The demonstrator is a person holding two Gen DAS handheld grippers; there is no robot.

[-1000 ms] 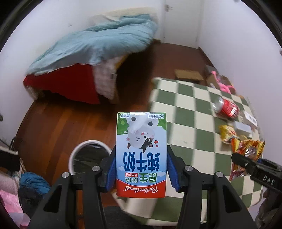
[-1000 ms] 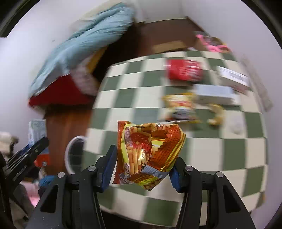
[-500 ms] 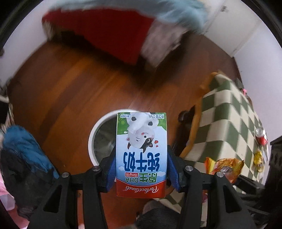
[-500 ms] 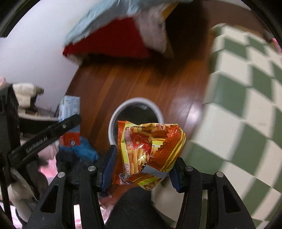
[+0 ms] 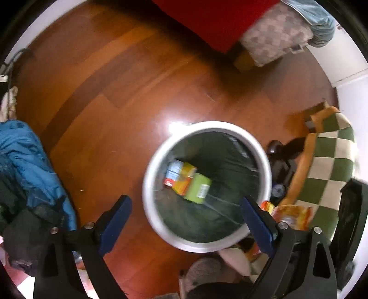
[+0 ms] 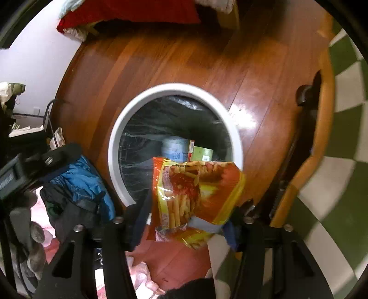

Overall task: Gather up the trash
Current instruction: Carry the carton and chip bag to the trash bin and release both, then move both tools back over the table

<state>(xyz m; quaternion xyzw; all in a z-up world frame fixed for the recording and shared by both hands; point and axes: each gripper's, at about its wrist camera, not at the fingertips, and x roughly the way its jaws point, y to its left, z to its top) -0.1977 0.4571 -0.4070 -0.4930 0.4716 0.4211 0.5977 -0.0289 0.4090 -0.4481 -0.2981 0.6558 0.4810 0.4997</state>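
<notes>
1. The left tongs (image 5: 184, 220) hang over a round white-rimmed trash bin (image 5: 147, 184) in the lower centre of the left wrist view. Their blue-padded fingers (image 5: 116, 220) are spread wide with nothing between them, which fits a drop made straight above the bin's mouth.

2. The bin stands on a reddish wooden floor (image 5: 115, 92) and is lined with a dark plastic bag (image 5: 230, 161). At its bottom, left of centre, lie a blue and white milk carton (image 5: 174, 170), a yellow-orange packet (image 5: 185, 181) and a green box (image 5: 199, 188), touching one another in a small heap.

3. In the right wrist view, the right tongs (image 6: 186, 214) are clamped on a crumpled red and yellow snack bag (image 6: 195, 191) printed with fries. It sits at lower centre of the frame, overlapping the bin's near rim (image 6: 112, 147), so a release looks likely to land it inside, though it seems close to the edge.

4. The same snack bag (image 5: 289, 216) shows at the lower right of the left wrist view, just beside the bin.

5. A surface with a green and white checked cloth (image 5: 331, 161) fills the right edge. A blue jacket (image 5: 25, 161) lies on the floor at the left, and a bed with a red cover (image 5: 218, 20) crosses the top.
</notes>
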